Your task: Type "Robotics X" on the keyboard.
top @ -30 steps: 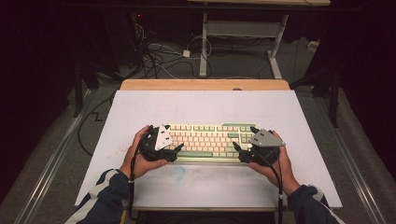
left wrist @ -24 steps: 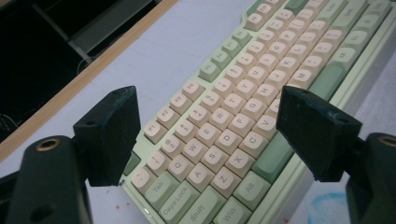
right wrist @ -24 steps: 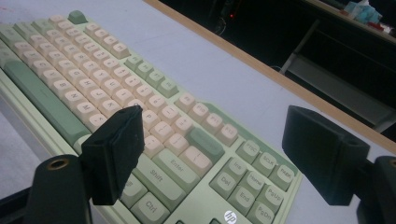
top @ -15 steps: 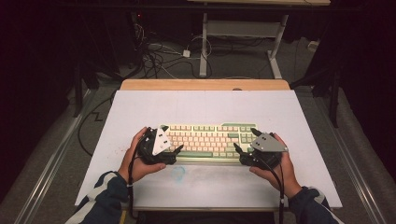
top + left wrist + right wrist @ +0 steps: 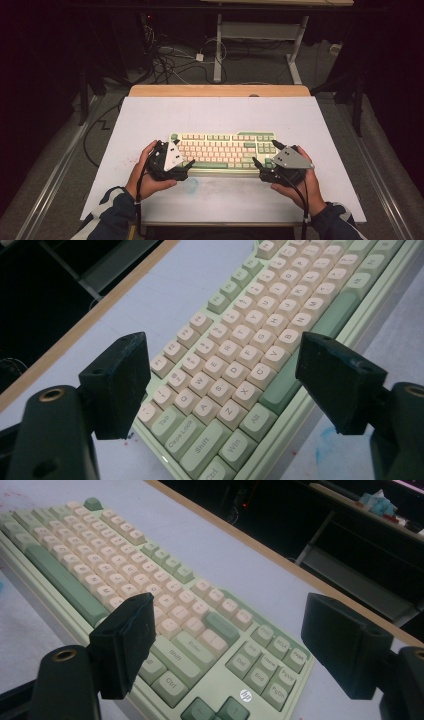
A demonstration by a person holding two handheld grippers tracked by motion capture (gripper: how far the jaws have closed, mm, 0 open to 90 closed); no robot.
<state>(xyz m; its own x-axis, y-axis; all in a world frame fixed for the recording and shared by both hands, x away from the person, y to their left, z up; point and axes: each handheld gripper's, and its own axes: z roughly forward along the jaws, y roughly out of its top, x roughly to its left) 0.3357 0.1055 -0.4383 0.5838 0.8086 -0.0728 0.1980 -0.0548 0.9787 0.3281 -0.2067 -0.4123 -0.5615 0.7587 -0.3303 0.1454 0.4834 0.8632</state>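
A white mat [image 5: 220, 117] covers the table, whose wooden edge [image 5: 220, 90] shows at the far side. A faint blue smudge [image 5: 190, 186] marks the mat near the front. Beyond, tangled cables [image 5: 167, 62] lie on the floor beside a white desk frame [image 5: 218, 47].

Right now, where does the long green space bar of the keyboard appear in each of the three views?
High view: the space bar lies in the keyboard's near row, left of middle.
Left gripper view: the space bar runs diagonally beside the right jaw.
Right gripper view: the space bar runs diagonally at left, above the left jaw.
Shared landmark: the blue stain on the table.
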